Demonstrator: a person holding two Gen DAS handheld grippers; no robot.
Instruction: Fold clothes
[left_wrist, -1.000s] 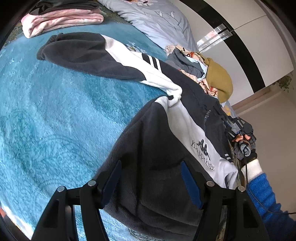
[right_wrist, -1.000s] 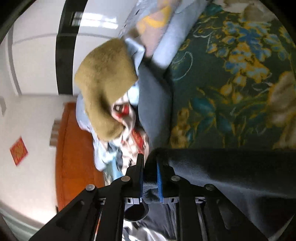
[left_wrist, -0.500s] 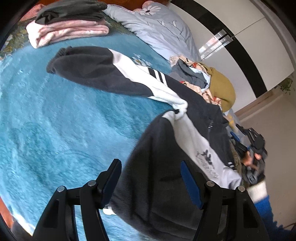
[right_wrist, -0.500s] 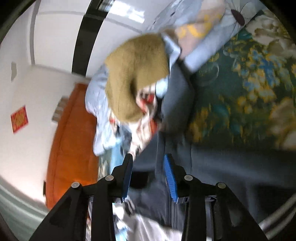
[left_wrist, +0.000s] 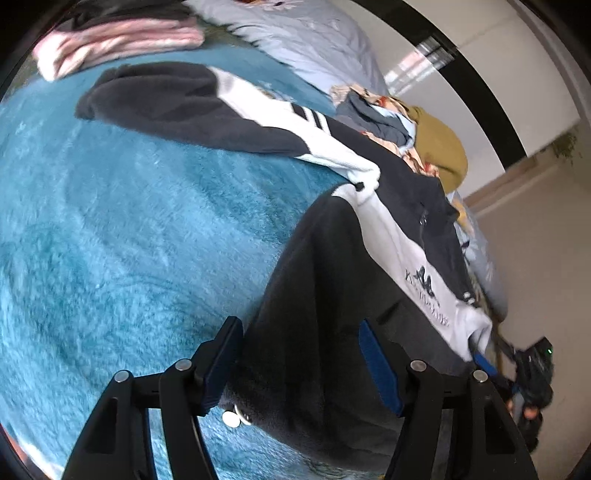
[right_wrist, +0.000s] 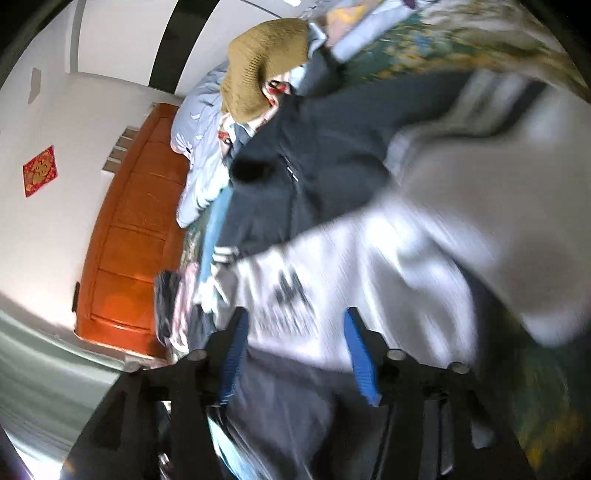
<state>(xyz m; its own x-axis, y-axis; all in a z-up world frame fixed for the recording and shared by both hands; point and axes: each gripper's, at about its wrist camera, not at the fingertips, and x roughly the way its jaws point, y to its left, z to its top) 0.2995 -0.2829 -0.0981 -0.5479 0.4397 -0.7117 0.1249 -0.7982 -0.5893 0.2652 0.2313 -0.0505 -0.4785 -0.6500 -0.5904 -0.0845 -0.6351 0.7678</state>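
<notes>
Item: black-and-white fleece jacket, lying on a teal blanket on the bed, one sleeve stretched out flat, body partly doubled over. Left gripper: jaws wide apart above the hem, gripping nothing. Right gripper: jaws apart over the white chest panel, empty. Folded stack at the far edge; unfolded heap beside the jacket. Judged: jacket mid-fold, heap remaining

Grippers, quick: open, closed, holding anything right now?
Left gripper: open, jaws apart over the jacket, holding nothing.
Right gripper: open, holding nothing.
</notes>
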